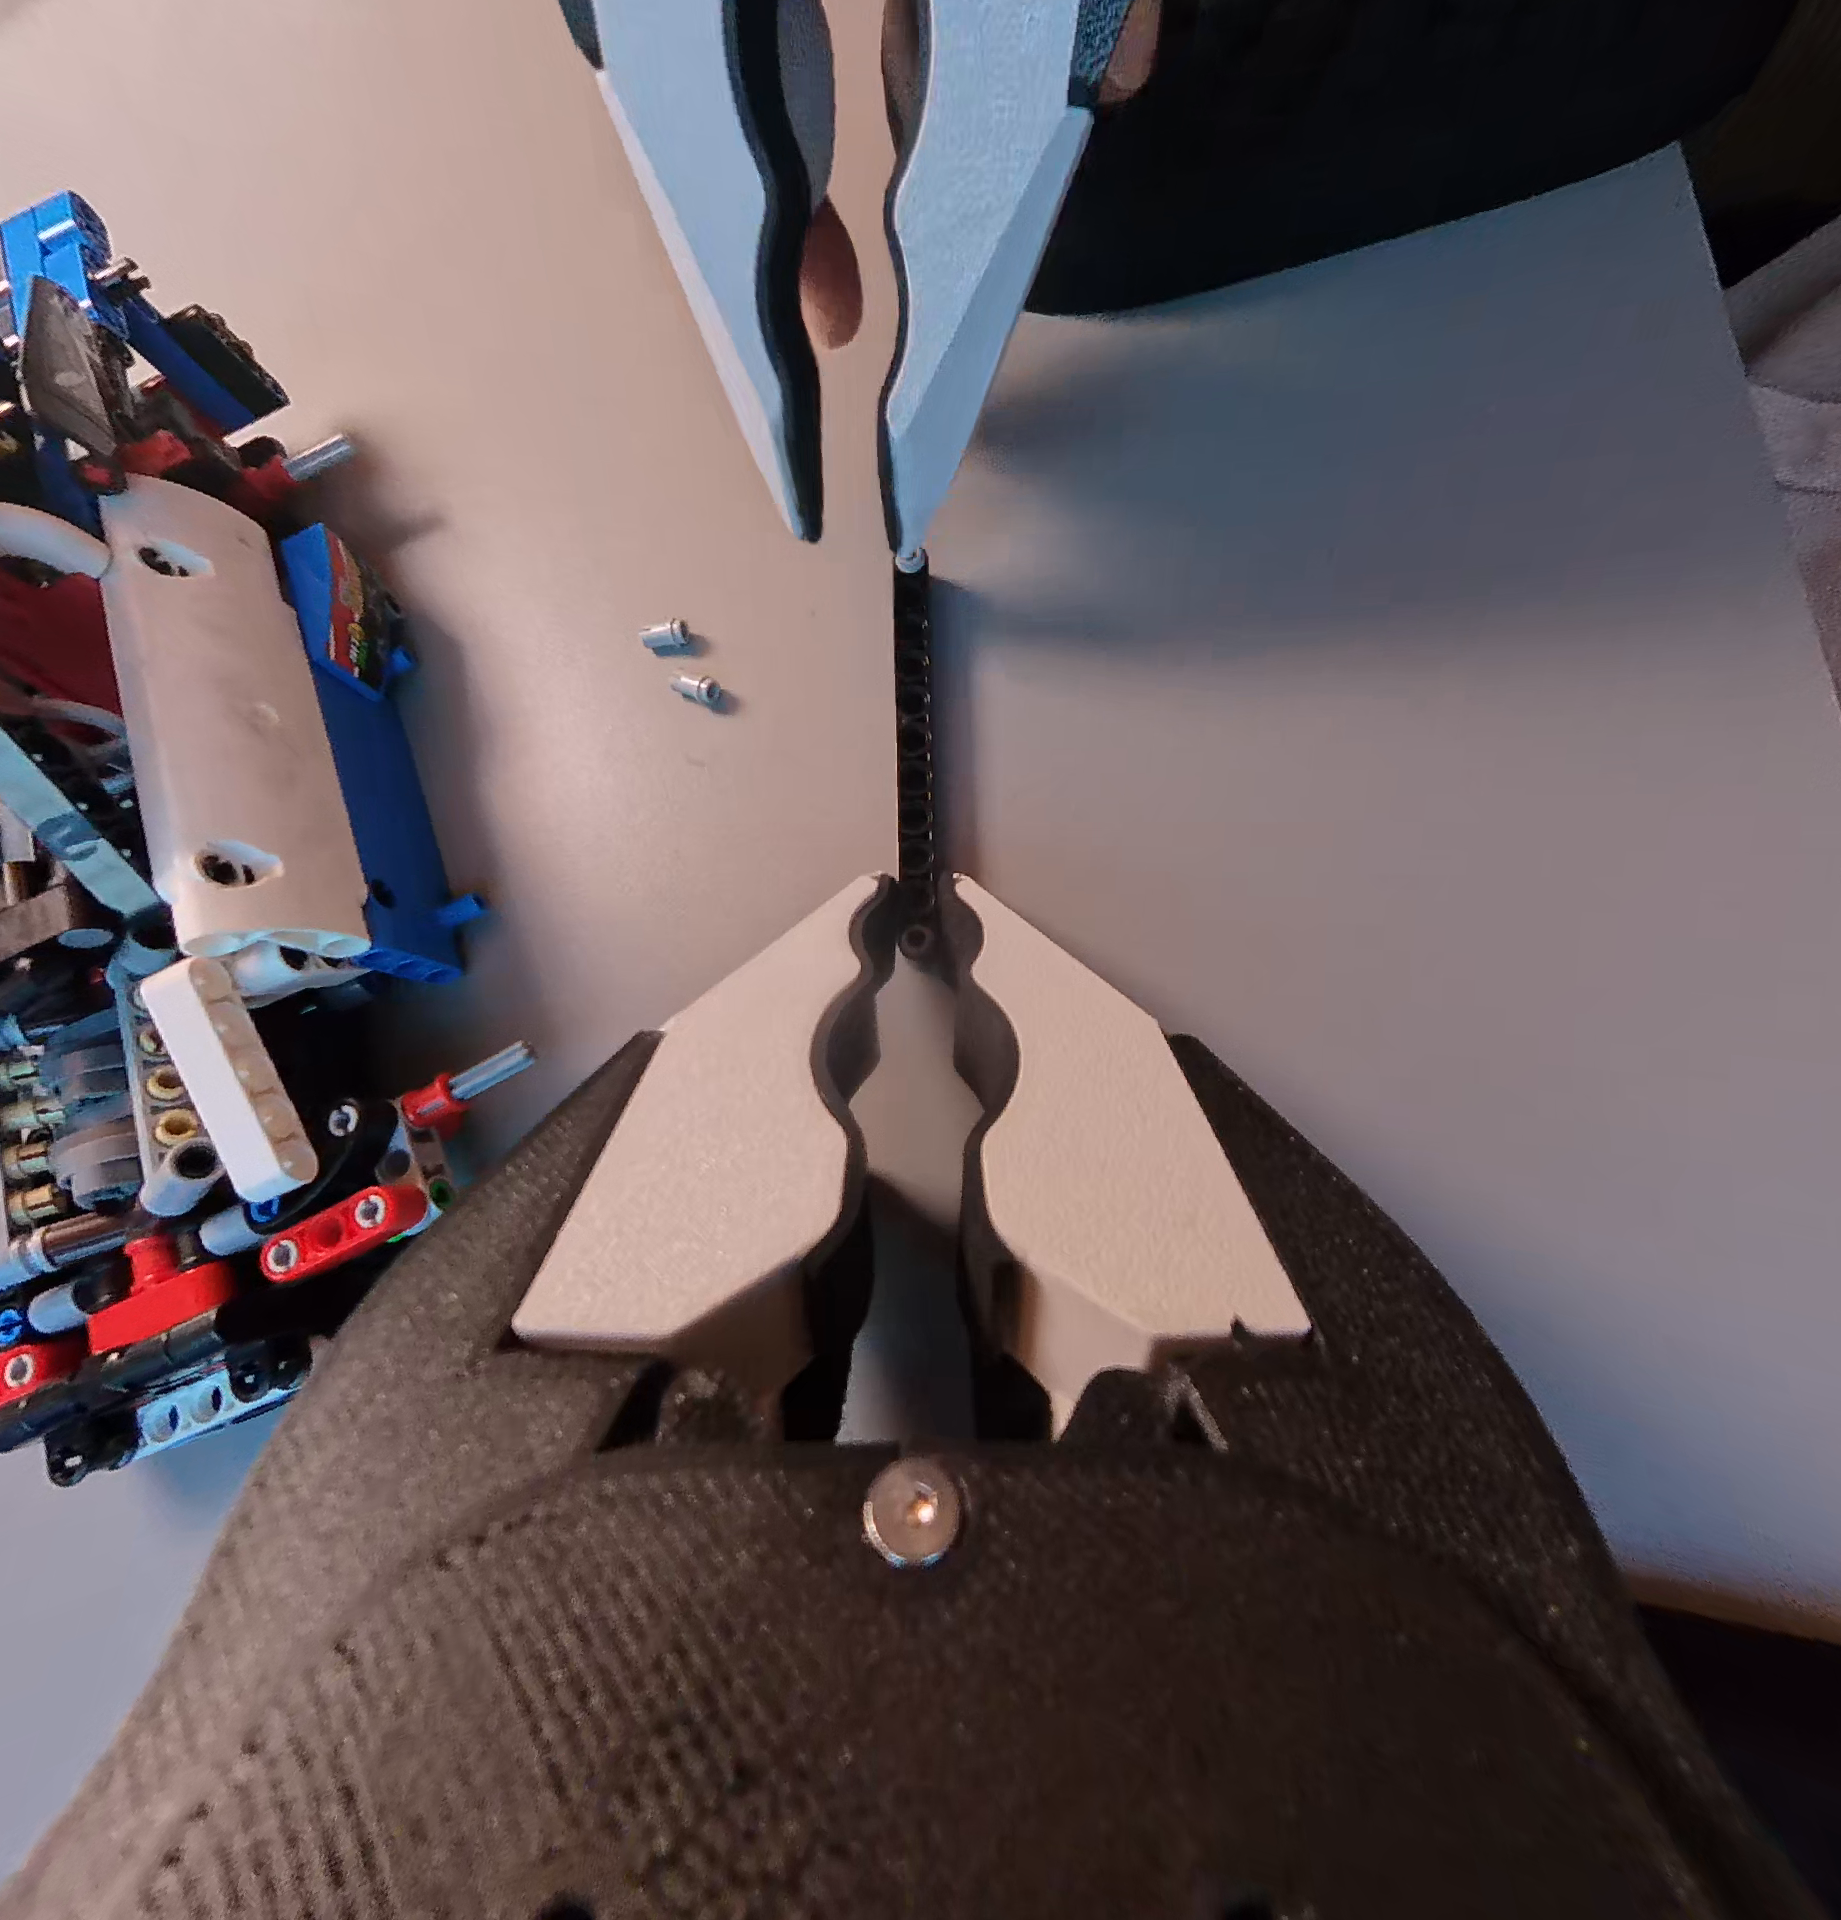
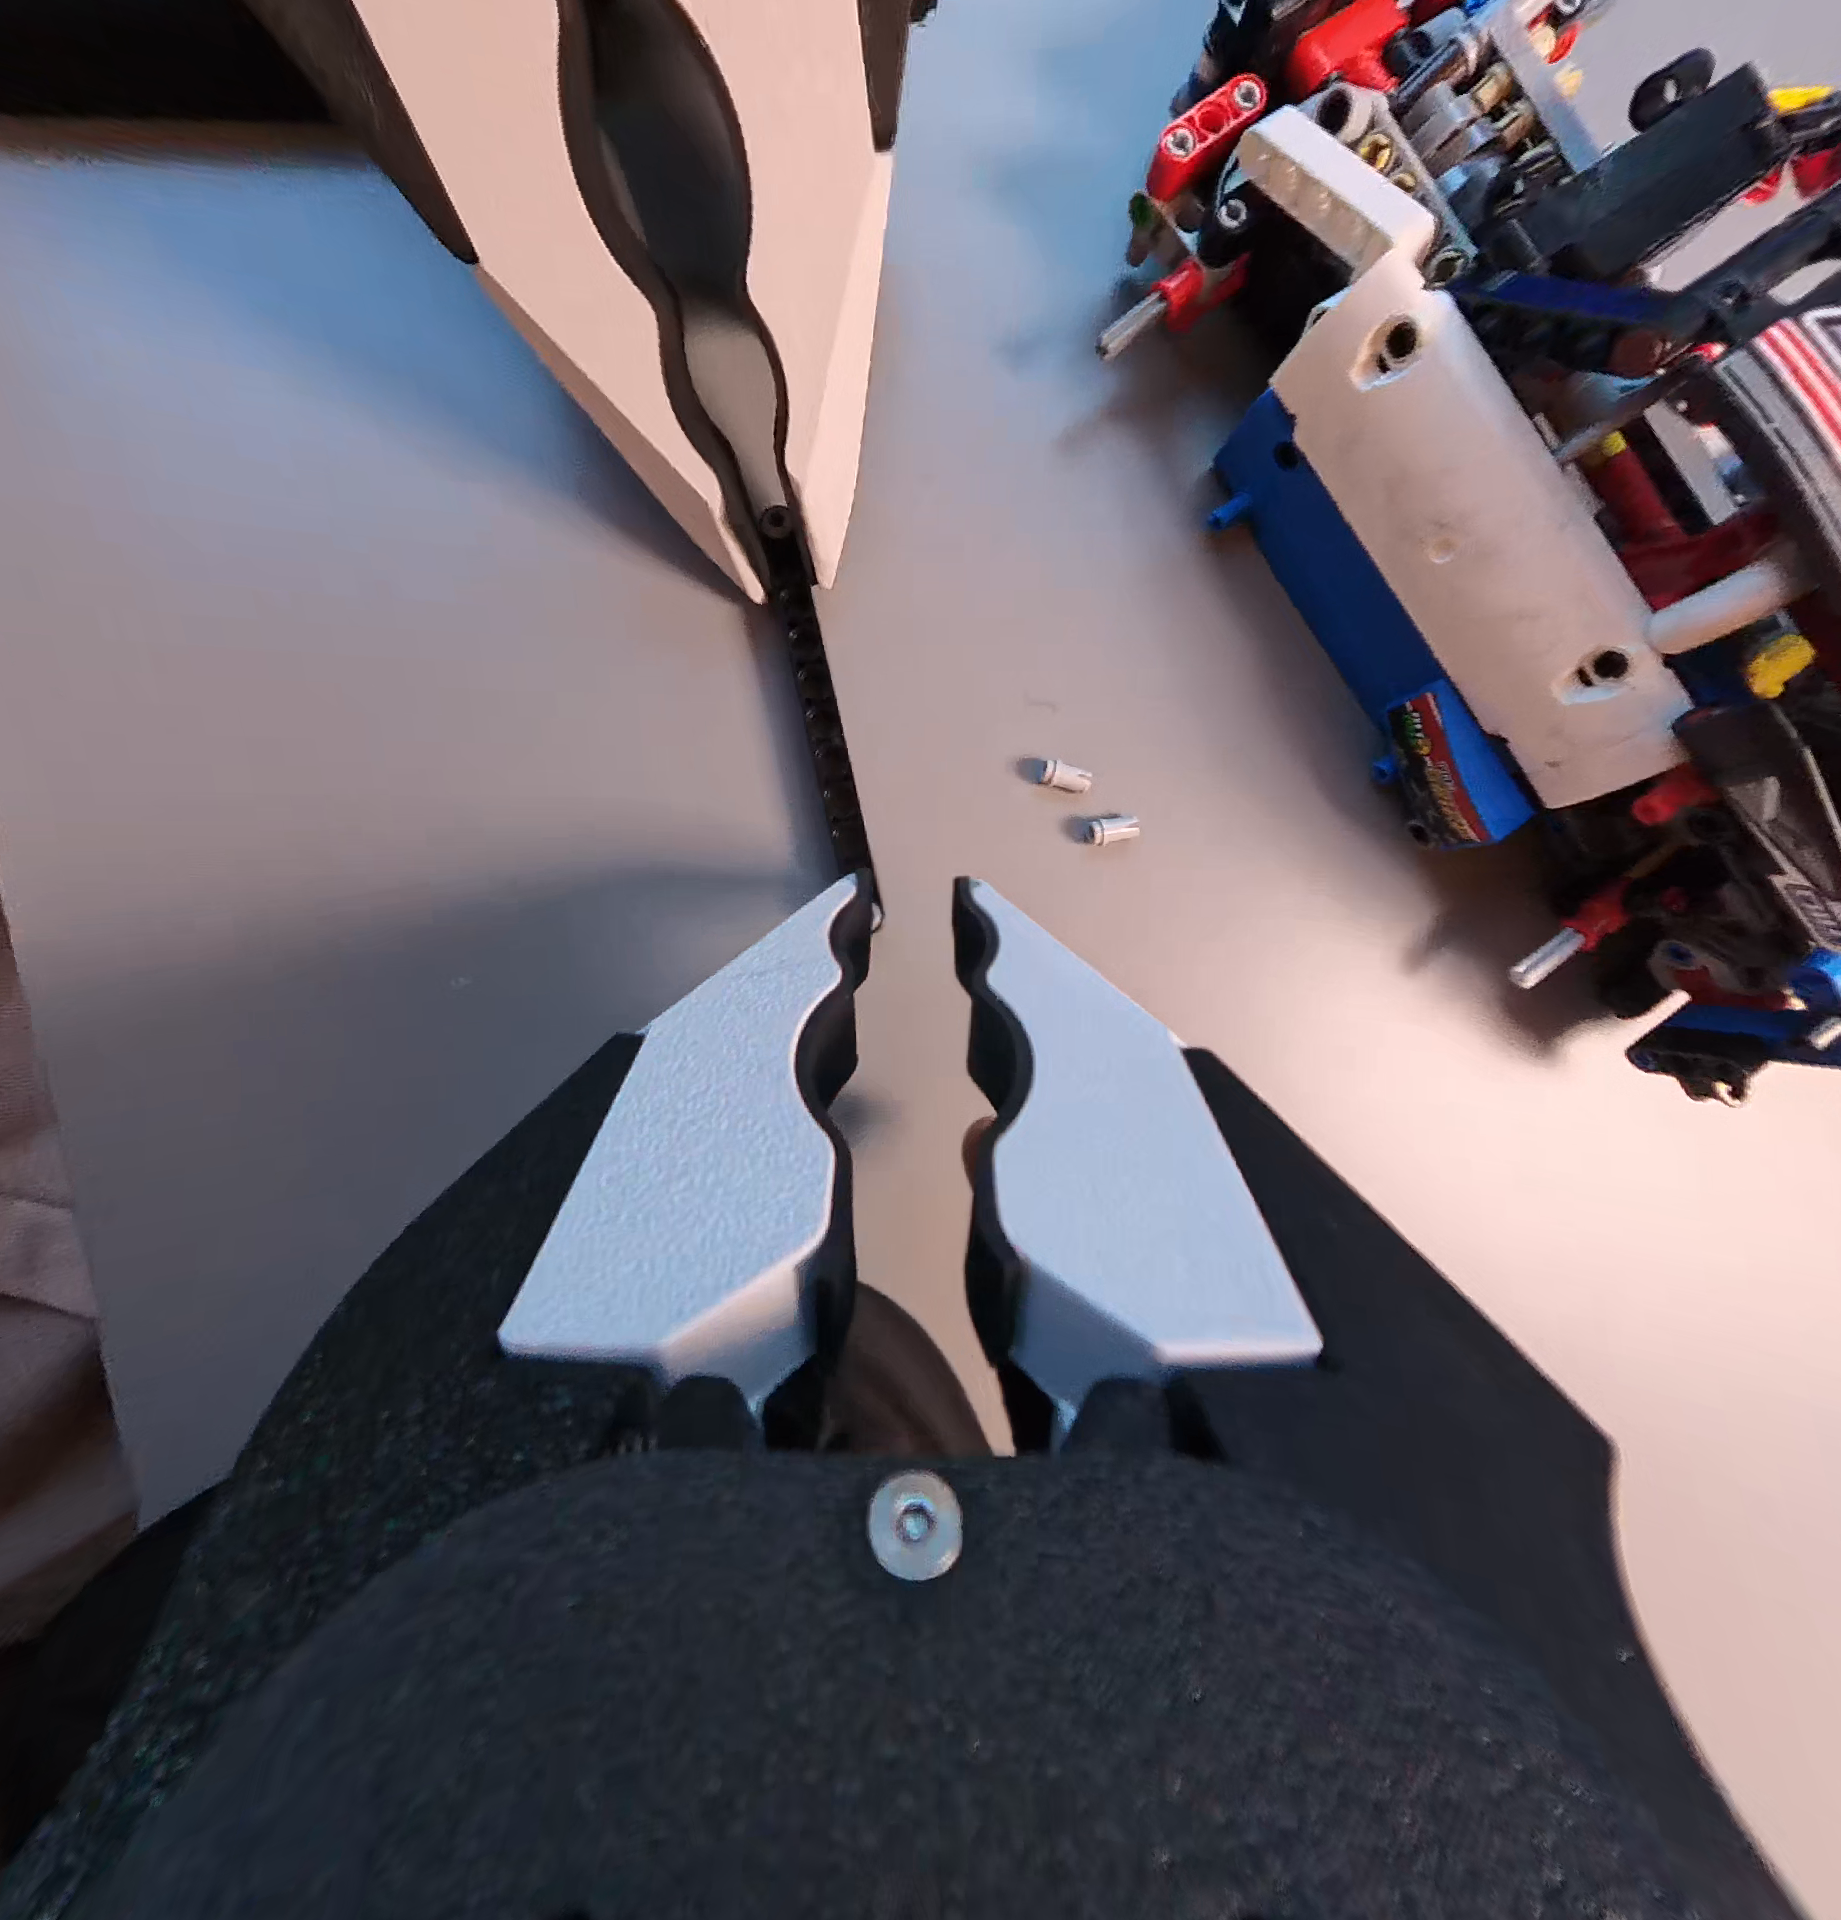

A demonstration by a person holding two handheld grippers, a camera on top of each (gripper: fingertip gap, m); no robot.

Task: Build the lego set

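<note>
My left gripper (image 1: pixel 914 885) is shut on the near end of a long black holed beam (image 1: pixel 913 727), held level above the table. The beam's far end carries a small grey pin (image 1: pixel 909 562) that touches one fingertip of my right gripper (image 1: pixel 859 535). In the right wrist view my right gripper (image 2: pixel 914 890) is open, and the beam (image 2: pixel 822 717) ends against the inner edge of its left finger, not between the pads. The left gripper (image 2: pixel 786 577) clamps the beam's other end there. The partly built blue, white, red and black Lego vehicle (image 1: pixel 230 790) lies to the side.
Two small grey pins (image 1: pixel 667 632) (image 1: pixel 696 686) lie loose on the grey table (image 1: pixel 1363 831) between the beam and the vehicle (image 2: pixel 1498 540); they also show in the right wrist view (image 2: pixel 1056 774) (image 2: pixel 1108 828). The table edge (image 1: pixel 1716 270) runs close behind the right gripper. Some 7 cm of space lies between my two pairs of fingers.
</note>
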